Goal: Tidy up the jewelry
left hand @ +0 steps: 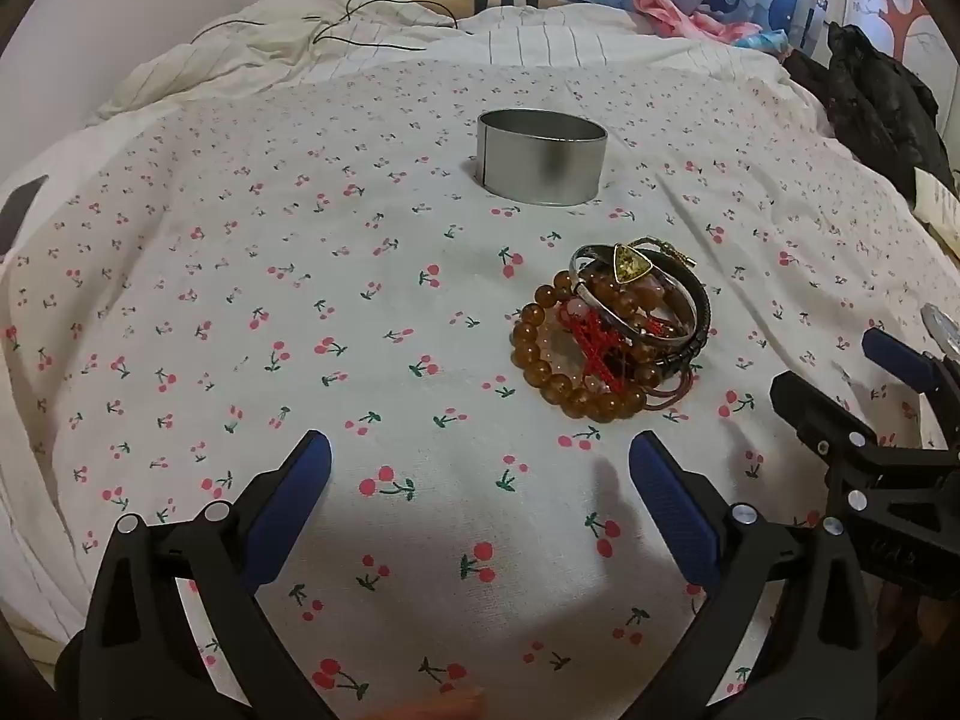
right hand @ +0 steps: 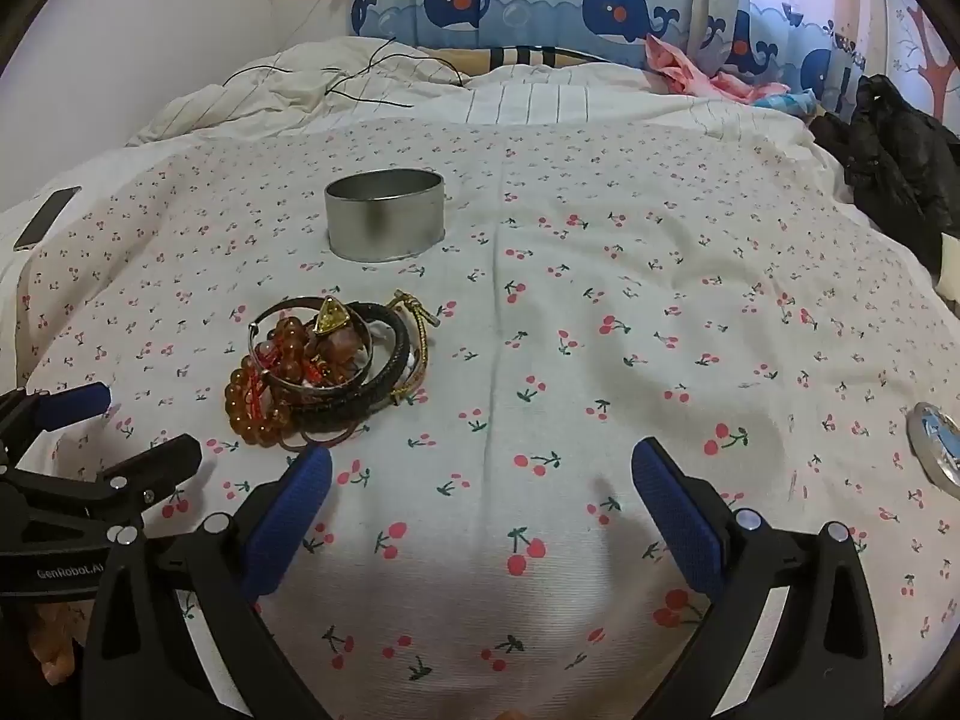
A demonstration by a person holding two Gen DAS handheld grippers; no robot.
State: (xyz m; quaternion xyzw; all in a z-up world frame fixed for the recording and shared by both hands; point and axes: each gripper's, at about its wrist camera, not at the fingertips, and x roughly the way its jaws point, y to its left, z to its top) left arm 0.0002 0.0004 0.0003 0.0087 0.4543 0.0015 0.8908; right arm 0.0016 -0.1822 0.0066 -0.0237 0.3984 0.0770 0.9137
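Observation:
A pile of jewelry point(left hand: 612, 330) lies on the cherry-print bedsheet: amber bead bracelets, a silver bangle, a black braided band, red cord and a yellow triangular stone. It also shows in the right wrist view point(right hand: 327, 369). An open round metal tin point(left hand: 542, 156) stands behind it, also in the right wrist view point(right hand: 384, 215). My left gripper point(left hand: 480, 468) is open and empty, just short and left of the pile. My right gripper point(right hand: 480, 468) is open and empty, to the right of the pile.
A phone point(right hand: 47, 217) lies at the sheet's left edge. A round tin lid point(right hand: 936, 441) lies at the right. Black clothing point(right hand: 900, 156) sits at the back right. Rumpled bedding with a black cable point(right hand: 360, 84) lies behind.

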